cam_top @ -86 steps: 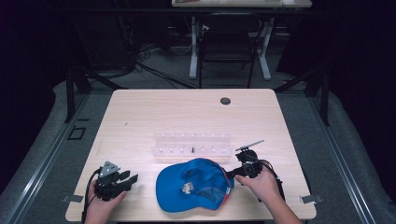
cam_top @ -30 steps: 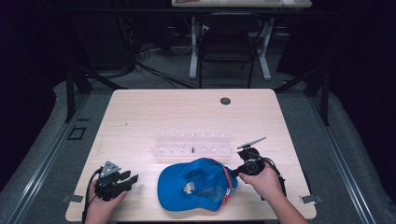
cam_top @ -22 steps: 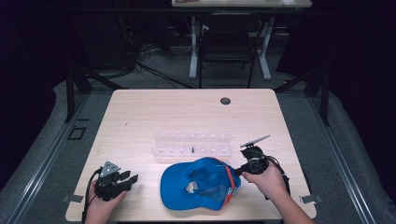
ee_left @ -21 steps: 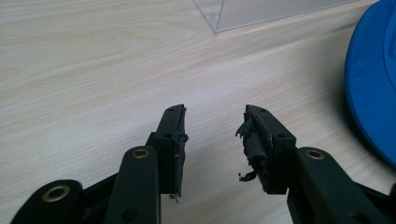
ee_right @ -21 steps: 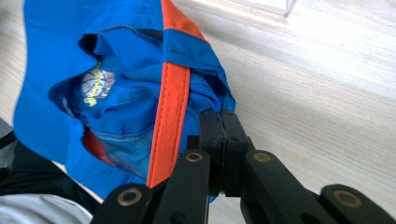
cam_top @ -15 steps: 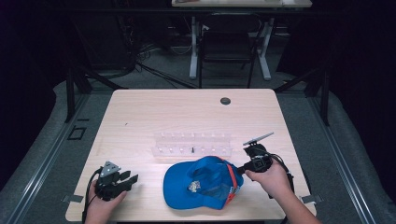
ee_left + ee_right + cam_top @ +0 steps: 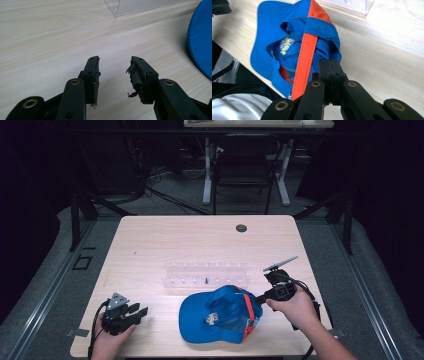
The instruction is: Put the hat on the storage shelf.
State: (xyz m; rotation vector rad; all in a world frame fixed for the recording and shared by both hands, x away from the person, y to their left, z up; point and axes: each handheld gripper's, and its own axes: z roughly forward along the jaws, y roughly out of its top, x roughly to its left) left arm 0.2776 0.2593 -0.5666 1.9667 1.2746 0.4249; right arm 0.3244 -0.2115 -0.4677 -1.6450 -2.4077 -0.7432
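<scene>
A blue fabric cap with an orange strip (image 7: 222,312) is lying upside down just in front of the clear plastic rack (image 7: 206,273). The right gripper (image 7: 258,297) is touching the cap's right edge; the left gripper (image 7: 142,312) is resting well left of the cap.

High view: overhead from near side, facing forward-down, far. Gripper views: close, low, along own jaws over table (image 7: 150,240). All share blue cap (image 7: 220,312), clear rack (image 7: 206,274).

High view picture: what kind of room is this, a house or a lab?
Probably a lab or workshop. A bare wooden table stands on grey floor among dark metal stands and loose cables, and another desk stands behind.
</scene>
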